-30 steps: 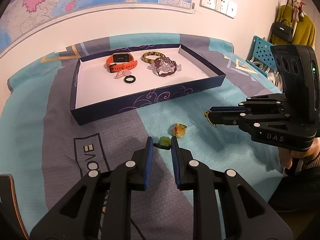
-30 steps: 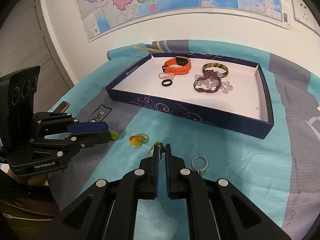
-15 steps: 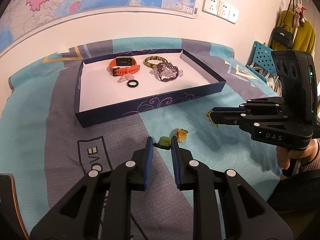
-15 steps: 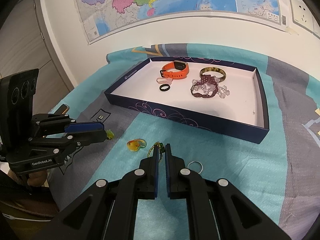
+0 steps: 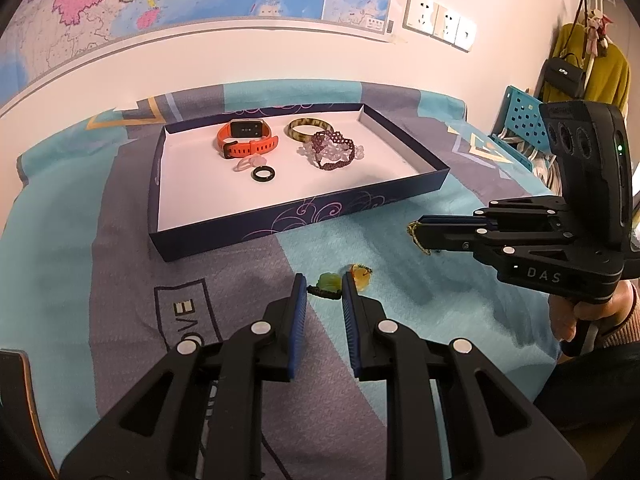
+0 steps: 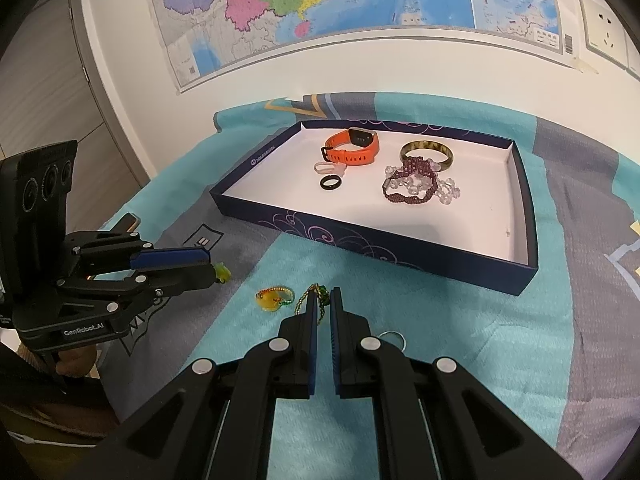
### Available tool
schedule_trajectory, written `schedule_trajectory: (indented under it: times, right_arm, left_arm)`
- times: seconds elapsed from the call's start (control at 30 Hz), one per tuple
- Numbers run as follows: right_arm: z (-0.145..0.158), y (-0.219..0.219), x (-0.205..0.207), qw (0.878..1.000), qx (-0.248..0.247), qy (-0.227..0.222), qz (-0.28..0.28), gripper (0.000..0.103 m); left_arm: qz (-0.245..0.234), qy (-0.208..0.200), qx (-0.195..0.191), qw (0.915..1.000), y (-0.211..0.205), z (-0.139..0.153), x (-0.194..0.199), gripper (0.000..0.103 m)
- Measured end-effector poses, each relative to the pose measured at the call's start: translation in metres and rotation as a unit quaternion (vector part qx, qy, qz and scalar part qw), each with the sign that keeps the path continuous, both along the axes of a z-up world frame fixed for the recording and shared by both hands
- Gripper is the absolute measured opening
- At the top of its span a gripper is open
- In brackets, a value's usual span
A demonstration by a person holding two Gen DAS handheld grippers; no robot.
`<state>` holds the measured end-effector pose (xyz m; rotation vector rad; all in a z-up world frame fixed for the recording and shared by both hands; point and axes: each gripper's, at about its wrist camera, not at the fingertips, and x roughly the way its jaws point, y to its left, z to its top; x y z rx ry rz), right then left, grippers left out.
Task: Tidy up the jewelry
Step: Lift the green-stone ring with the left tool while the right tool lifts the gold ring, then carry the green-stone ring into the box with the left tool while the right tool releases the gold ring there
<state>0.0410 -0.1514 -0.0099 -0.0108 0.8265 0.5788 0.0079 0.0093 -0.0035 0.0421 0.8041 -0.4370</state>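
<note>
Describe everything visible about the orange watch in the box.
The orange watch lies inside the shallow dark-blue box, toward its far wall, on the white floor. It has a dark rectangular face in a pale frame and a rubbery-looking orange strap with a row of holes, fastened into a loop. It rests on its side edge, face tilted up. A pale translucent ring lies just in front, touching or nearly so; the black ring sits apart. Neither gripper touches it.

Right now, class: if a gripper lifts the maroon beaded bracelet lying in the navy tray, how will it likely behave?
The maroon beaded bracelet lies in a crumpled loop, so it probably droops when lifted. Its small woven beads suggest light weight. It overlaps clear beads, which might drag along.
</note>
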Motion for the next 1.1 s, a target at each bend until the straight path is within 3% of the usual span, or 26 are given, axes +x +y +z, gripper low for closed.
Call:
schedule_trajectory:
  times: [1.1]
  right_arm:
    - [0.023, -0.001, 0.034, 0.999, 0.004, -0.042, -0.007, 0.005]
  left_arm:
    - [0.004, -0.046, 0.002, 0.9989, 0.002, 0.029, 0.030, 0.019]
